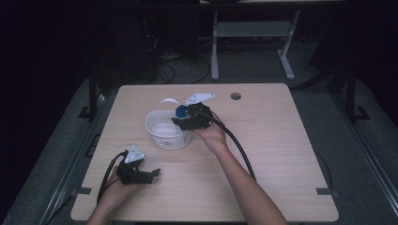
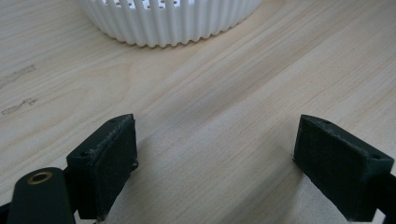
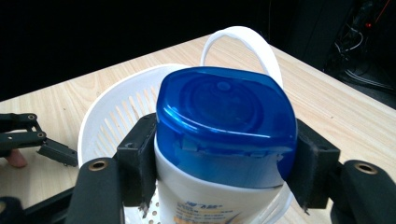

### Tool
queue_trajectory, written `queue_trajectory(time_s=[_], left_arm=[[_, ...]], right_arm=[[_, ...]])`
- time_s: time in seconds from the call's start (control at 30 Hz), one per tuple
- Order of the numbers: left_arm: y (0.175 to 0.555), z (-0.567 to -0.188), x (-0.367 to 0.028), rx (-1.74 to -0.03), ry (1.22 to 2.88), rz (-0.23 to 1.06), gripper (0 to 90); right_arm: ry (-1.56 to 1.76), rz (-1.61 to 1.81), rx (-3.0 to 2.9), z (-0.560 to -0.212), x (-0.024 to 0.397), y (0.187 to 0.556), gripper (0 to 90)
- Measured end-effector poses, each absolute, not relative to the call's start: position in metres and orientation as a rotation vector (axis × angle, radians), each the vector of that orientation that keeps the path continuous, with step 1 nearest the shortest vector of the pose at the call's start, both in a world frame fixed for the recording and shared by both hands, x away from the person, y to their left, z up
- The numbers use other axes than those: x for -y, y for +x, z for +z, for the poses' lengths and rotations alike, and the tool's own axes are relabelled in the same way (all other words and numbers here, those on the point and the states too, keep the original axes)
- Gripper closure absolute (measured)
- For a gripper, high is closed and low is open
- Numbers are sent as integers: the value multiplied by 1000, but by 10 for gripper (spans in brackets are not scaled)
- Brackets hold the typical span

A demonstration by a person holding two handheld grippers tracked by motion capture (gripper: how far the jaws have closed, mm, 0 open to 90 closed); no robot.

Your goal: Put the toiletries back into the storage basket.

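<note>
Over the basket: my right gripper point(image 3: 224, 172) holds a white bottle point(image 3: 210, 196) with a blue cap point(image 3: 224, 126). The bottle hangs just above the white basket point(image 3: 107, 116), cap end up toward the camera.

Right gripper: its two black pads pinch the bottle just under the cap, one on each side. I can see the same grip from the high view, where the right gripper point(image 1: 191, 117) sits at the basket's far right rim.

Left gripper: my left gripper point(image 2: 215, 158) is spread wide with nothing in it. It rests low on the table point(image 1: 281, 140), near the basket's side but not touching it.

Slip risk: the bottle looks smooth and round. I think it could slide down out of the pads if I loosen too early.

Tip risk: the basket looks light. If the bottle bumps the rim on its way in, I think the basket could scoot or flip, since nothing holds it.

Handle risk: the basket's thin white handle point(image 3: 247, 46) stands up behind the cap. The bottle or my gripper might catch on it.

Drop risk: if I let go from high up, the bottle could bounce and fall over or roll out.

Safer way: I would go down slowly into the middle, then let go.
</note>
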State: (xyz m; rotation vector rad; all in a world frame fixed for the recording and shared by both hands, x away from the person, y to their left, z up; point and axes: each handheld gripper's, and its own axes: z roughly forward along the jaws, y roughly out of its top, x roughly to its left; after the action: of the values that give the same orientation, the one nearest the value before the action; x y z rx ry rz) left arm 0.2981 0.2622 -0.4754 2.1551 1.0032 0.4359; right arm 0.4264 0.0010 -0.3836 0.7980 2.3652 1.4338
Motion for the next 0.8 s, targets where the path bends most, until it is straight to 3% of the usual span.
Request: queue_trajectory(time_s=[0.8], left_arm=[[298, -475, -262, -1003, 2156, 436, 130]], right_arm=[[801, 1528, -2402, -377, -4, 424, 214]])
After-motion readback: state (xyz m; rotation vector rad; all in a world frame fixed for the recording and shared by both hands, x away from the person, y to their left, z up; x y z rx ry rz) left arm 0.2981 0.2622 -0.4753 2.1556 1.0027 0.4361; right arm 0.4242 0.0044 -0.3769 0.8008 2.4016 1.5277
